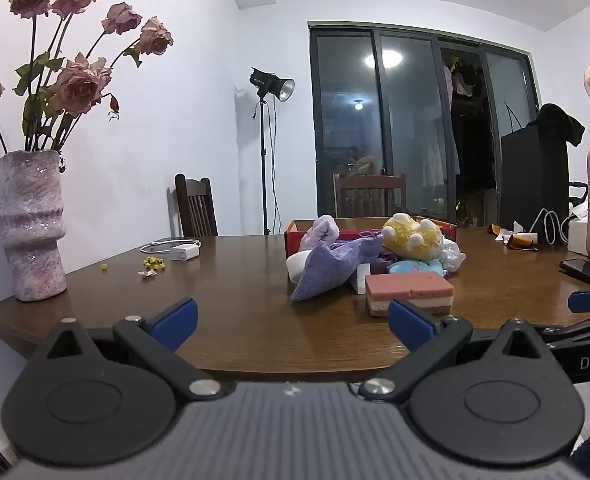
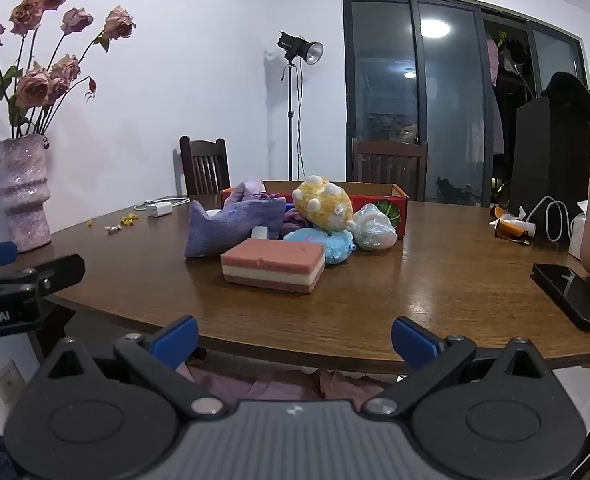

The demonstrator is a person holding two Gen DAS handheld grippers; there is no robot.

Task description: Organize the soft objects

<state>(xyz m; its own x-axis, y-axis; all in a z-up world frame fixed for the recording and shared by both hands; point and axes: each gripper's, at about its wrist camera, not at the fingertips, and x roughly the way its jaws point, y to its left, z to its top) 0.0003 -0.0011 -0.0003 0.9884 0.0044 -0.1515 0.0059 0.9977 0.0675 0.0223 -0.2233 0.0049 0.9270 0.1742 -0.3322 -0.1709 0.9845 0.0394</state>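
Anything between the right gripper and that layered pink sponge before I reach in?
Nothing: the right wrist view shows only bare wooden table between the open right gripper and the pink sponge.

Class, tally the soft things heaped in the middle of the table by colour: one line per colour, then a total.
Purple: 1, the purple cloth
Yellow: 1, the yellow plush
Blue: 1, the blue plush
Pink and cream: 1, the layered sponge
Total: 4 that can be told apart; more lies hidden behind the heap.
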